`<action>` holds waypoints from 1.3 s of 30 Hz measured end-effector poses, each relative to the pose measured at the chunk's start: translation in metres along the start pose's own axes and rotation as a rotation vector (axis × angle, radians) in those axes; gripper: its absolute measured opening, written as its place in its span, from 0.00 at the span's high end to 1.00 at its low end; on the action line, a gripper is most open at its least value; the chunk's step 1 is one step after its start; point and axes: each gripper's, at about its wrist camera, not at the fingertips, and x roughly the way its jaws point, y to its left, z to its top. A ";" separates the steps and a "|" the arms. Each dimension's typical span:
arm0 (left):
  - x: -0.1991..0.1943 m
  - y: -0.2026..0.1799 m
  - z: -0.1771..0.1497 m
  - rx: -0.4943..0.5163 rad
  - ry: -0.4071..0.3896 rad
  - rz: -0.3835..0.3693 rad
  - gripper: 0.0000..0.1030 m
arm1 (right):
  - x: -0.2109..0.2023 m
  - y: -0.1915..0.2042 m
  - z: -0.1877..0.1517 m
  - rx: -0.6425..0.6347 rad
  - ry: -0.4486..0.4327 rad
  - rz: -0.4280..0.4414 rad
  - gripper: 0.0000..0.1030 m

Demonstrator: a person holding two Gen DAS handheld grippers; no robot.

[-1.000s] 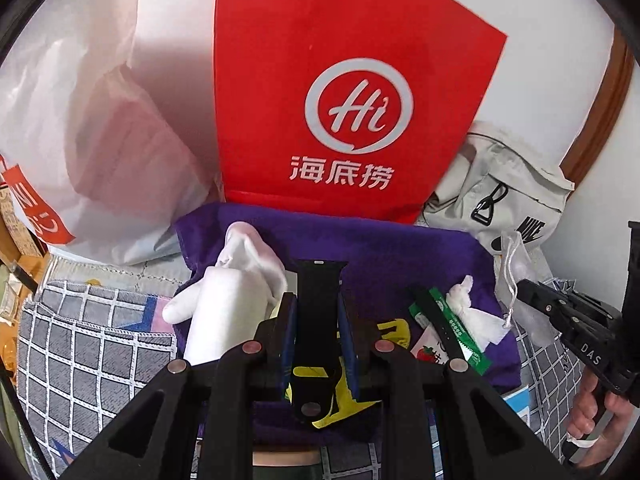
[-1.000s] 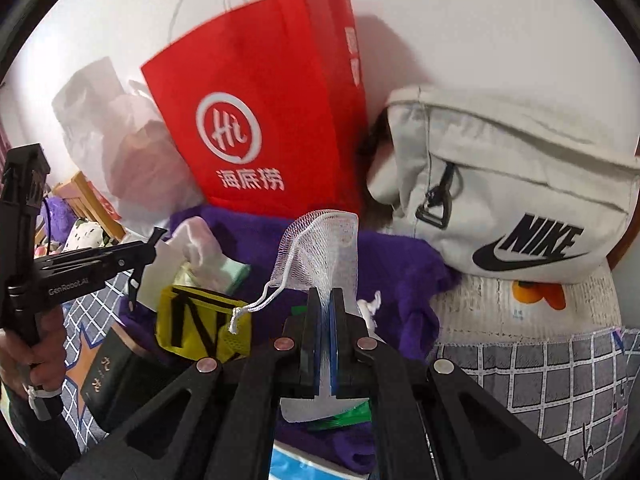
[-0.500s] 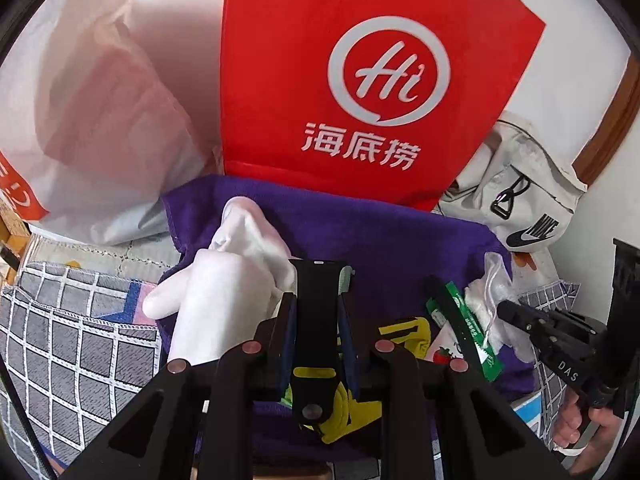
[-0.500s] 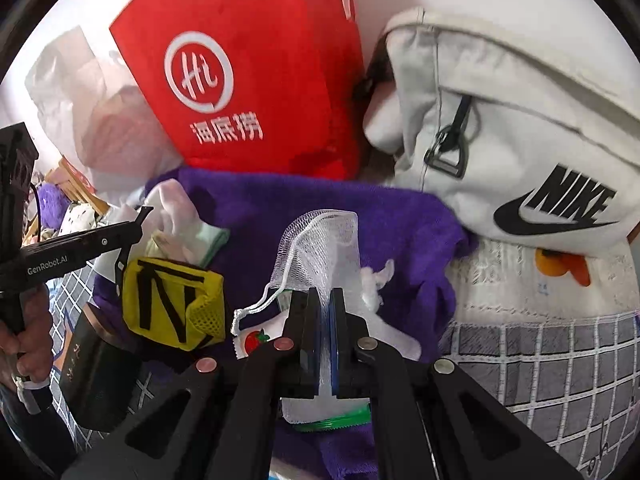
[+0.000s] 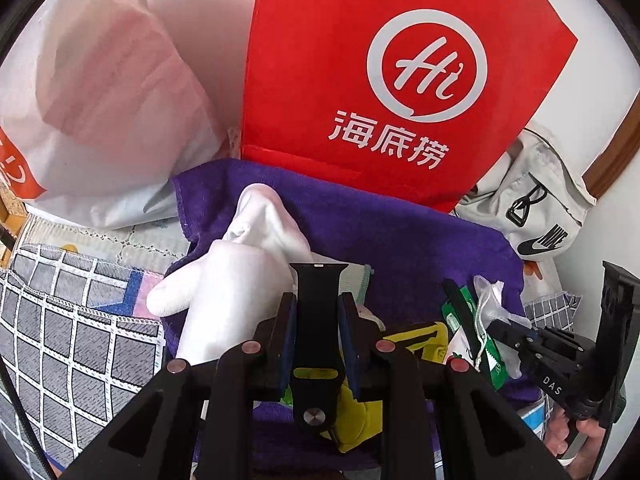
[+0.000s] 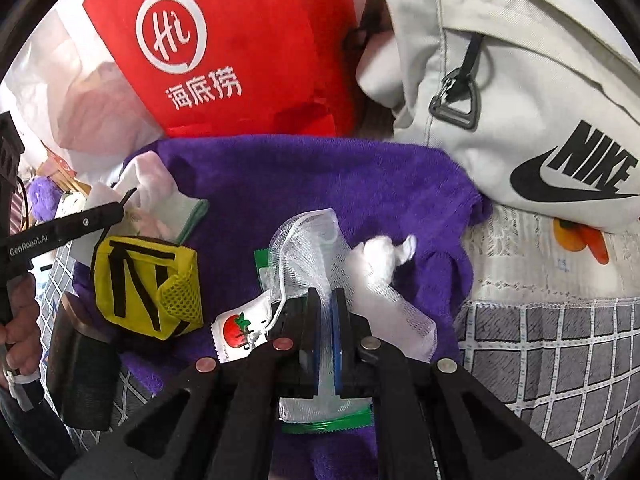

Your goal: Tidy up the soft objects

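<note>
Red paper bag, behind the tongs: white ring logo "Hi", with 海底捞 beneath. Grey-white bag, right of the right tongs: black "NIKE" over a swoosh. Left tongs, side bar: "GenRobot.AI". Right tongs body, seen from the left camera: "DAS".

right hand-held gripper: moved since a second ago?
Yes. The right hand-held gripper, shut on the white mesh pouch, has come down toward the purple towel; the red bag has slid up and grown in its view.
</note>
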 end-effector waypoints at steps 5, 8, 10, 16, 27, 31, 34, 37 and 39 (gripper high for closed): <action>-0.003 -0.001 0.001 -0.004 0.004 0.001 0.78 | 0.009 0.006 0.001 0.000 0.013 -0.001 0.91; -0.004 0.002 0.002 -0.017 0.008 -0.011 0.70 | 0.011 0.008 0.002 0.003 0.016 0.006 0.85; -0.006 0.003 0.002 -0.020 0.008 -0.009 0.68 | 0.012 0.009 0.002 0.000 0.020 0.014 0.72; -0.013 0.003 0.002 -0.021 -0.004 -0.011 0.56 | 0.001 0.016 0.003 -0.019 -0.005 0.026 0.47; -0.025 -0.013 -0.001 0.013 -0.009 0.001 0.49 | -0.021 0.023 0.005 -0.013 -0.052 -0.008 0.26; -0.038 -0.025 -0.001 0.031 -0.031 0.061 0.34 | -0.037 0.025 0.010 0.020 -0.098 -0.073 0.26; -0.052 -0.033 -0.002 0.055 -0.063 0.092 0.28 | -0.055 0.029 0.011 0.019 -0.133 -0.104 0.22; -0.065 -0.040 -0.002 0.073 -0.083 0.094 0.20 | -0.075 0.037 0.007 -0.005 -0.154 -0.115 0.22; -0.075 -0.043 -0.004 0.073 -0.095 0.104 0.17 | -0.089 0.041 0.001 -0.013 -0.173 -0.133 0.22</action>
